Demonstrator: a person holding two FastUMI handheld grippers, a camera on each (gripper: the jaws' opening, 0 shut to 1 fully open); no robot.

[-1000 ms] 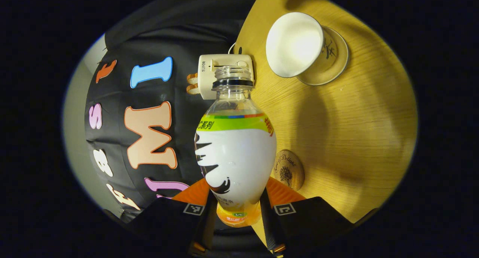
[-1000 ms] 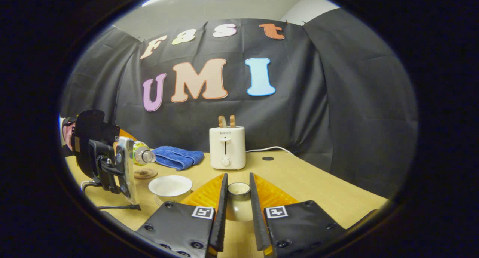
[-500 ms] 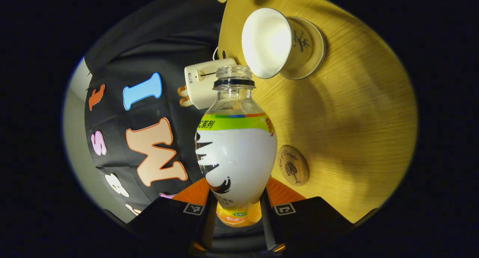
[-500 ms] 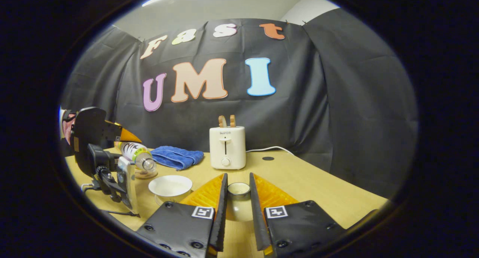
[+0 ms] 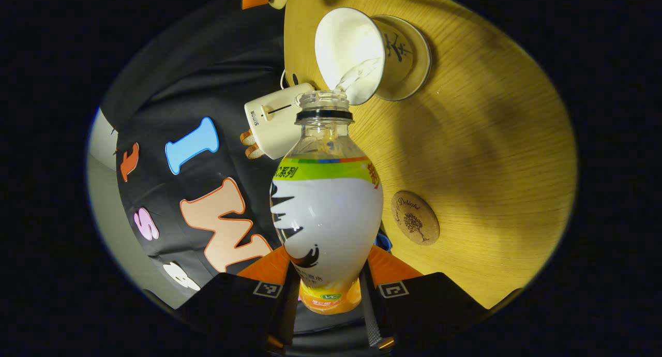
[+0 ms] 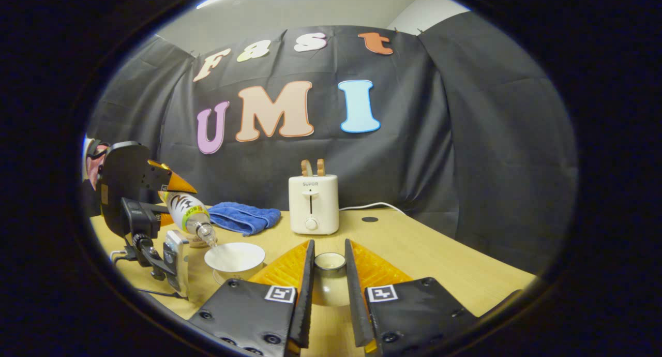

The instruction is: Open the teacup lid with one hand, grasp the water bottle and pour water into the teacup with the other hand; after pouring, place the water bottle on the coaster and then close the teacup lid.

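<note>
Tipped further, water bottle [image 5: 326,212] now pours into teacup [image 5: 351,51], beside toaster [image 5: 274,120].

A: Bottle [image 5: 326,217]?
B: Clear; white label, black streaks, green band, orange base.
A: Cup [image 5: 349,54]?
B: White.
A: Coaster [image 5: 415,225]?
B: Brown, dark tree print.
A: Towel [image 6: 243,217], toaster [image 6: 313,204]?
B: Blue; cream.

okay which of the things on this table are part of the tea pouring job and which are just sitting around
In the job: water bottle in the left claw, pouring; teacup on its saucer; lid in the right claw; coaster.
Lying about: toaster, blue towel.
</note>
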